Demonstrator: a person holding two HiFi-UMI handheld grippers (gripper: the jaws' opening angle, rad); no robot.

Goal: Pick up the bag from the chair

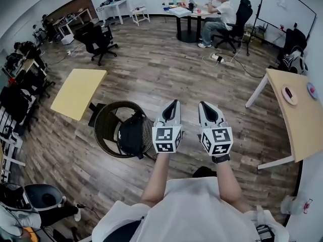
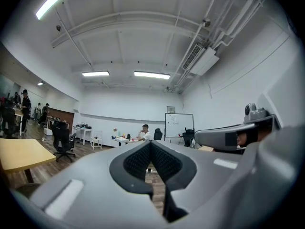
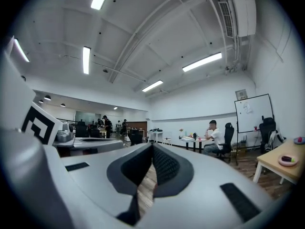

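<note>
Left tool (image 1: 174,104), right tool (image 1: 203,105): side by side, pointing level, jaws closed, empty; forearms (image 1: 157,178) outstretched.

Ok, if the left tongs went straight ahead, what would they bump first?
Probably nothing nearby: the left tongs point level over open floor. Much further on, the far table lies roughly in line, though depth is unclear.
</note>
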